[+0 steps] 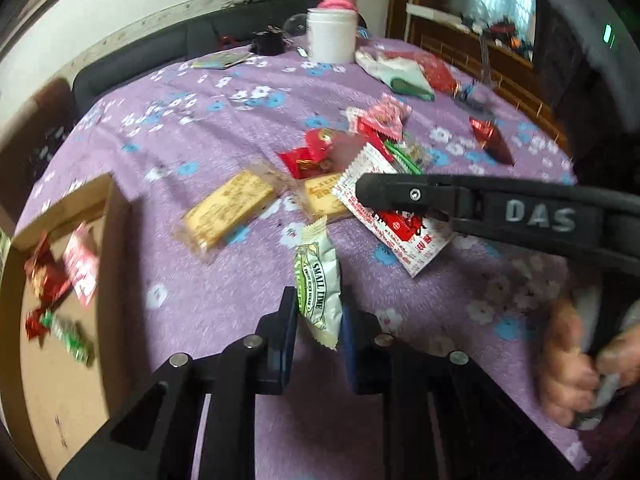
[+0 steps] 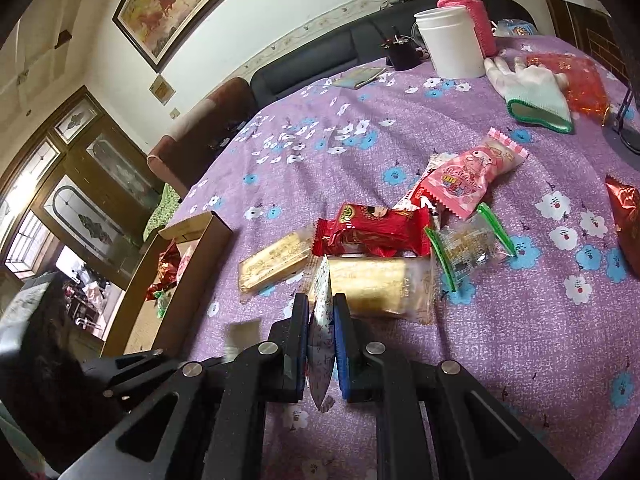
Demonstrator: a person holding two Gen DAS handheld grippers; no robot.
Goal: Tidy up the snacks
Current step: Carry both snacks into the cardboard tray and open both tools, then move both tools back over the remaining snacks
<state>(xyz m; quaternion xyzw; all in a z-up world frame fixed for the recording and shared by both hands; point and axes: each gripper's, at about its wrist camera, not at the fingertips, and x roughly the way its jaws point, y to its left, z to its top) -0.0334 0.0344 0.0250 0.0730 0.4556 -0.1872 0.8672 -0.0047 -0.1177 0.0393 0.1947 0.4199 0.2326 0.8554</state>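
Note:
My left gripper [image 1: 318, 308] is shut on a white and green lime snack packet [image 1: 318, 276], held upright just above the purple flowered tablecloth [image 1: 200, 128]. My right gripper [image 2: 321, 308] is shut on a white packet with red print [image 2: 322, 344], seen edge-on between its blue pads. In the left wrist view that gripper [image 1: 362, 192] reaches in from the right with the same packet [image 1: 404, 236] hanging under it. A cardboard box [image 1: 116, 216] sits at the left with several snacks inside.
Loose snacks lie mid-table: two yellow biscuit packs [image 2: 276, 264] [image 2: 380, 284], a red pack [image 2: 372, 232], a pink pack [image 2: 468, 176], a clear green-edged pack [image 2: 468, 248]. A white cup [image 2: 452, 44], pink bottle [image 2: 464, 4] and glove [image 2: 532, 84] stand at the back. A person's hand [image 1: 572, 360] is lower right.

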